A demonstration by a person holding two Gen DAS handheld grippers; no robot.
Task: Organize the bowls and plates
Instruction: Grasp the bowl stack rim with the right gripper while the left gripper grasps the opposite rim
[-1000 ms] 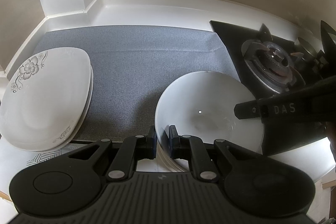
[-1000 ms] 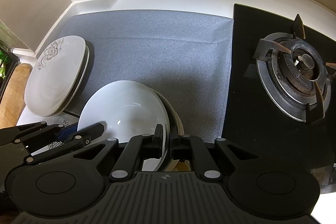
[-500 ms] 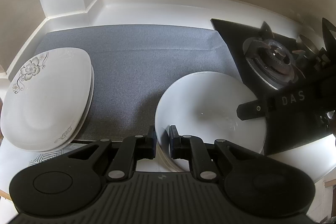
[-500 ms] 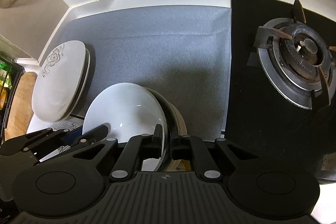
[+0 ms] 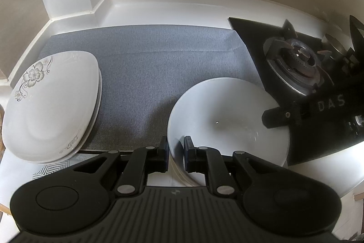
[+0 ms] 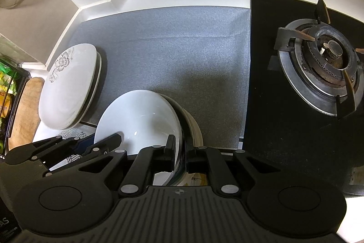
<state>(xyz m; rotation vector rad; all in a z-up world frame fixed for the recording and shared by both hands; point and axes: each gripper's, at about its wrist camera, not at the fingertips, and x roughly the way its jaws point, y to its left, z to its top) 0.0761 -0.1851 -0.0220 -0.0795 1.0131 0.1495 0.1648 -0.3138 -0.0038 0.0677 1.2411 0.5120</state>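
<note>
- Left wrist view: the left claw (image 5: pixel 176 153) was pinched shut on the near rim of the white bowl (image 5: pixel 227 120), which lay just ahead, right of the flowered plates (image 5: pixel 52 106).
- Right wrist view: the right claw (image 6: pixel 179 152) clamped that bowl's (image 6: pixel 138 115) opposite rim. Glazed, slippery, breakable — rim grips looked wisest.

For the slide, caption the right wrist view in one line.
Both claws, right and left, grip the white bowl atop a stack, floral plates left, burner right.
</note>
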